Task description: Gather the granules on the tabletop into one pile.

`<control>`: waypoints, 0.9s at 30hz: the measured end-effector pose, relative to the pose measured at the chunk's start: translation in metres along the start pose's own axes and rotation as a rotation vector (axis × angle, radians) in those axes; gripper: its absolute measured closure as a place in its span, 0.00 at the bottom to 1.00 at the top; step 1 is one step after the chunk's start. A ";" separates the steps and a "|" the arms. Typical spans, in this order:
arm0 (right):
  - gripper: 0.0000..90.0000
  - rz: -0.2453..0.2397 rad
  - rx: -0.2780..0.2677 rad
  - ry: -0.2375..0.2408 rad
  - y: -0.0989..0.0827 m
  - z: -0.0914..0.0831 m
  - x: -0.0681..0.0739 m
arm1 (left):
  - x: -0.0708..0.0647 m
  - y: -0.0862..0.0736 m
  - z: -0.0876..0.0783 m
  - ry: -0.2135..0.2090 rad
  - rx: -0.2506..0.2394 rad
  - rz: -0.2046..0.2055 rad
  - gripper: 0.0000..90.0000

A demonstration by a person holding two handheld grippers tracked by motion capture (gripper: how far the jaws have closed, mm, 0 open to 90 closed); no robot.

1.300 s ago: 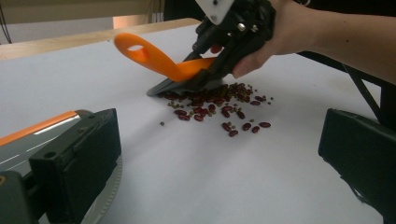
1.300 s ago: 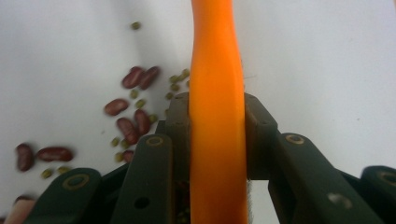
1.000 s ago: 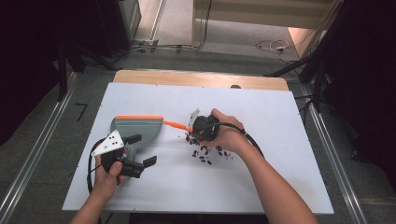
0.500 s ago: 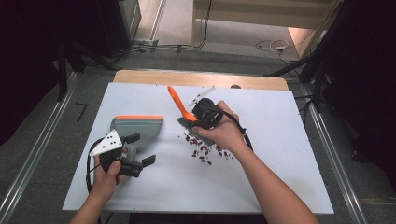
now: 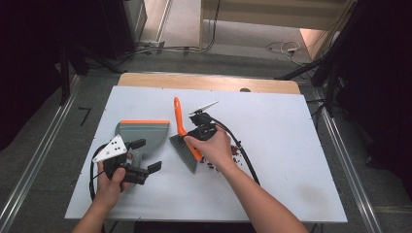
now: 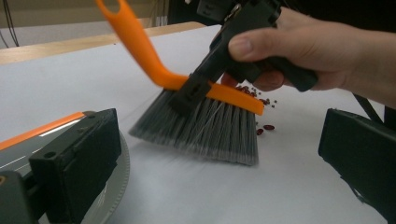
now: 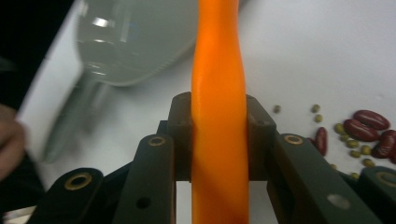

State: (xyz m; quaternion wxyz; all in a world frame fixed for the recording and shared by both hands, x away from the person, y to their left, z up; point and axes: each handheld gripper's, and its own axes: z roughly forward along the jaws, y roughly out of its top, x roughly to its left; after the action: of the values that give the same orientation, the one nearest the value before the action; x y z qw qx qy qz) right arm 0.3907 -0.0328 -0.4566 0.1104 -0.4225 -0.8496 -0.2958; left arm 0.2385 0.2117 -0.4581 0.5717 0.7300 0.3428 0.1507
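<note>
Right gripper (image 5: 198, 130) is pinching the orange handle of the brush (image 5: 183, 138). In the right gripper view the two black jaws press on the handle from both sides, so the brush cannot slip when it is pushed. The brush sits near the middle of the table (image 5: 291, 160). Its handle points up toward 12 o'clock and its grey bristles (image 6: 205, 133) touch the table at the low end. The bristles are fanned out a bit, so I think they are being pressed down to push things along.

The beans (image 5: 235, 149) lie just beside the brush, at about 3 o'clock from it. They are small red ones and tiny green ones, in a loose pile. I think the brush is on that side so it can sweep them toward 9 o'clock.

The dustpan (image 5: 142, 133) waits there, at 9 o'clock from the brush, lying flat on the table. Its handle points toward 6 o'clock, at the left gripper (image 5: 145, 156).

The left gripper has its jaws spread wide, one on each side of the dustpan handle. It is not squeezing it. I think it is there to hold the pan steady for the beans.
</note>
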 end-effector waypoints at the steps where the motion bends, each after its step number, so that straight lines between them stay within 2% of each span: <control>1: 0.76 0.003 -0.005 -0.019 0.000 0.001 -0.001 | 0.000 0.000 0.000 -0.001 -0.001 0.001 0.00; 2: 0.76 0.026 -0.007 -0.039 0.000 0.000 -0.008 | 0.000 0.000 0.000 -0.001 -0.001 0.002 0.00; 3: 0.76 0.026 -0.007 -0.039 0.000 0.000 -0.008 | 0.000 0.000 0.000 -0.001 -0.001 0.002 0.00; 4: 0.76 0.025 -0.002 -0.060 -0.001 -0.001 -0.011 | 0.000 0.000 0.000 -0.001 -0.001 0.000 0.00; 7: 0.76 0.052 0.002 -0.062 -0.002 -0.002 -0.023 | -0.001 0.000 0.000 -0.001 0.003 0.003 0.00; 8: 0.76 0.083 0.004 -0.068 -0.004 -0.005 -0.032 | -0.001 0.000 0.001 -0.003 0.001 0.002 0.00; 9: 0.75 0.093 -0.002 -0.077 -0.005 -0.007 -0.037 | -0.001 0.000 0.001 -0.002 0.003 0.006 0.00; 10: 0.75 0.093 -0.002 -0.077 -0.005 -0.007 -0.037 | -0.001 0.000 0.001 -0.003 0.003 0.007 0.00; 13: 0.75 0.112 -0.023 -0.107 -0.010 -0.017 -0.052 | -0.001 0.000 0.001 -0.001 0.005 0.006 0.00; 19: 0.75 0.134 -0.031 -0.137 -0.016 -0.029 -0.065 | -0.002 -0.001 0.002 -0.005 0.007 0.002 0.00; 27: 0.75 0.171 -0.047 -0.143 -0.023 -0.040 -0.081 | -0.002 -0.001 0.003 -0.007 0.010 0.005 0.00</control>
State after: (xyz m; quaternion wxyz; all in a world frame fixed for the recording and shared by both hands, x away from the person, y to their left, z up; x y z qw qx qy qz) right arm 0.4207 -0.1205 -0.4693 0.0641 -0.5159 -0.8090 -0.2743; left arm 0.2384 0.2084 -0.4594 0.5689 0.7342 0.3398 0.1480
